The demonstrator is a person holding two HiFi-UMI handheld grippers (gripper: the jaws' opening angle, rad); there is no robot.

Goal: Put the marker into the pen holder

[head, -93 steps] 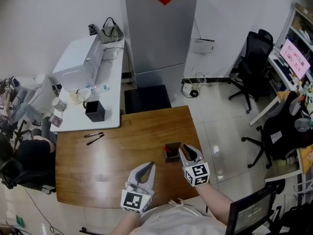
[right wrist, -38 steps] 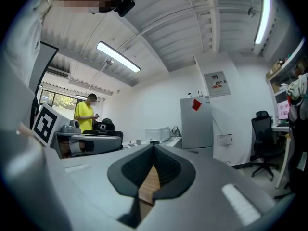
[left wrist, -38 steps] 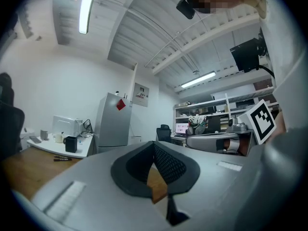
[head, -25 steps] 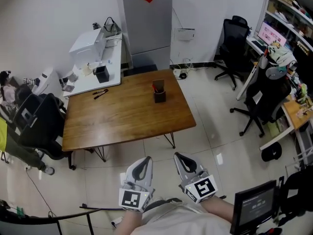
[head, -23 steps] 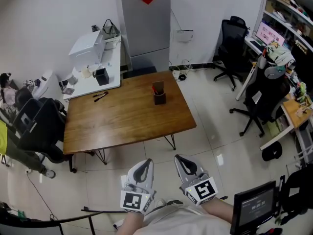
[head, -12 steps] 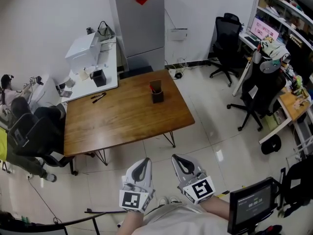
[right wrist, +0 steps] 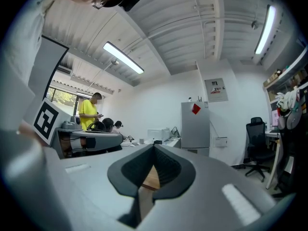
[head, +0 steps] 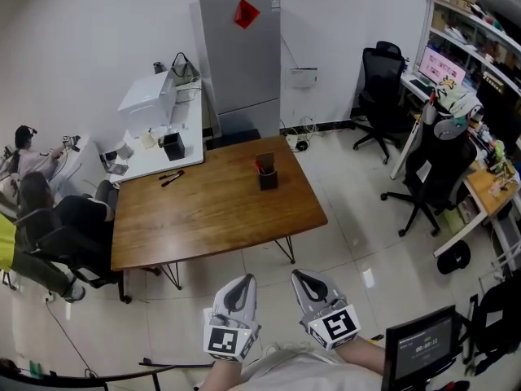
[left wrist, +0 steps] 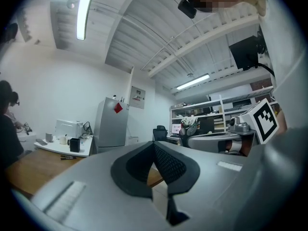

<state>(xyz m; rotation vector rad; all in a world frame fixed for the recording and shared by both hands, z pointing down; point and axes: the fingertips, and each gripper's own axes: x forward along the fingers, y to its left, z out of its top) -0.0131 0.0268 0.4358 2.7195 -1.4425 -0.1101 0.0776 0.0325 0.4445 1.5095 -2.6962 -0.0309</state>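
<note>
The dark pen holder point(head: 266, 174) stands near the far right edge of the wooden table point(head: 212, 214), and something red-tipped, likely the marker point(head: 260, 167), sticks out of it. Two more dark markers point(head: 171, 177) lie at the table's far left corner. Both grippers hang over the floor well short of the table. My left gripper point(head: 243, 281) is shut and holds nothing; in its own view the left gripper point(left wrist: 155, 144) shows pads meeting. My right gripper point(head: 299, 276) is likewise shut and empty, and the right gripper point(right wrist: 154, 147) has its tips together.
A white desk point(head: 155, 157) with a printer point(head: 149, 100) and a black box point(head: 172, 146) adjoins the table. A grey refrigerator point(head: 242, 59) stands behind. People sit at the left point(head: 49, 210). Office chairs point(head: 427, 169) and a monitor point(head: 415, 349) are on the right.
Earlier my right gripper was at the pen holder on the table. Both grippers have since drawn far back from the table, and over the last second the view only shifted slightly.
</note>
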